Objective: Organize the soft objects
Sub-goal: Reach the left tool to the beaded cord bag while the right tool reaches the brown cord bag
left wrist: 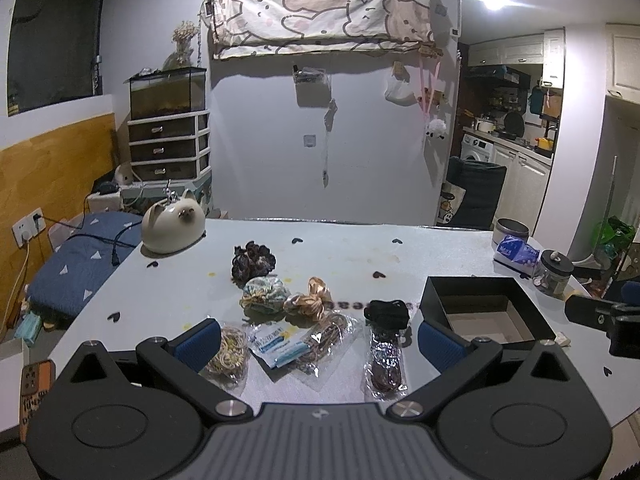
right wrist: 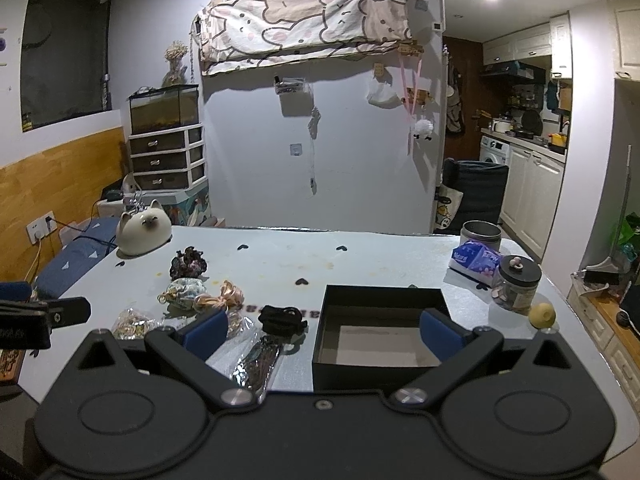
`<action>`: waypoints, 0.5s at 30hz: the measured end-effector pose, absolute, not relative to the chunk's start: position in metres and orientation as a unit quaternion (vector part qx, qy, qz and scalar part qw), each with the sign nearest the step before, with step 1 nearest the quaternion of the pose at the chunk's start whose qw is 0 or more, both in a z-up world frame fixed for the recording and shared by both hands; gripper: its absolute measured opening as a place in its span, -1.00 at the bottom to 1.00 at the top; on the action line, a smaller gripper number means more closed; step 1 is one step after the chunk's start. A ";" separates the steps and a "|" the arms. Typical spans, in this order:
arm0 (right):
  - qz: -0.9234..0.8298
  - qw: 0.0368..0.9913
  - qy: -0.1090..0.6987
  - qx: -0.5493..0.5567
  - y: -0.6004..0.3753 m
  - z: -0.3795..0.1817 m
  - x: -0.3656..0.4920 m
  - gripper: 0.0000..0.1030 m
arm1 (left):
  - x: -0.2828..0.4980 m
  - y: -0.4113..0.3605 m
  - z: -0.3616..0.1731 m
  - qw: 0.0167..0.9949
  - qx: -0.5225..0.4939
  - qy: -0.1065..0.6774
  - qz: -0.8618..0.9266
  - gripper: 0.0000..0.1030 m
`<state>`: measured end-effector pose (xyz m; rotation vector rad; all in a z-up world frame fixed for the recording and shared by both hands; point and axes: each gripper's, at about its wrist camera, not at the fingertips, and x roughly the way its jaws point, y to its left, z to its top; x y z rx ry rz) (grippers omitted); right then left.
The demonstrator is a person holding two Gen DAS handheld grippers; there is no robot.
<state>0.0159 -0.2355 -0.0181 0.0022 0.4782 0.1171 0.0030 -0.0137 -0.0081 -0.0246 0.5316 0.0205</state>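
Note:
On the pale table lie a dark scrunchie (left wrist: 253, 261) (right wrist: 188, 263), a blue-gold scrunchie (left wrist: 265, 293) (right wrist: 185, 289), a peach satin scrunchie (left wrist: 311, 296) (right wrist: 225, 297) and a black one (left wrist: 387, 313) (right wrist: 282, 319). Nearer the edge are clear packets of hair ties (left wrist: 230, 350) (left wrist: 384, 362) (right wrist: 258, 356) and a blue-white packet (left wrist: 278, 344). An open black box (left wrist: 486, 306) (right wrist: 380, 334) stands to the right. My left gripper (left wrist: 320, 342) hovers open over the packets. My right gripper (right wrist: 322, 334) is open, above the box's near edge.
A ceramic cat (left wrist: 173, 224) (right wrist: 143, 232) sits at the table's far left corner. A tin (right wrist: 480, 236), a tissue pack (right wrist: 474, 260), a lidded glass jar (right wrist: 516, 282) and a yellow ball (right wrist: 542, 314) stand at the right. A phone (left wrist: 36, 380) lies left.

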 end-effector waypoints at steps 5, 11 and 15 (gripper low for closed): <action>0.079 0.965 0.249 -0.005 -0.241 -0.022 0.019 1.00 | 0.003 -0.022 -0.014 0.962 -0.016 0.272 0.028 1.00; 0.107 0.959 0.261 -0.011 -0.235 -0.029 0.035 1.00 | 0.009 -0.014 -0.022 0.958 -0.026 0.282 0.049 1.00; 0.110 0.958 0.263 -0.011 -0.223 -0.032 0.055 1.00 | 0.025 0.001 -0.029 0.956 -0.023 0.287 0.060 1.00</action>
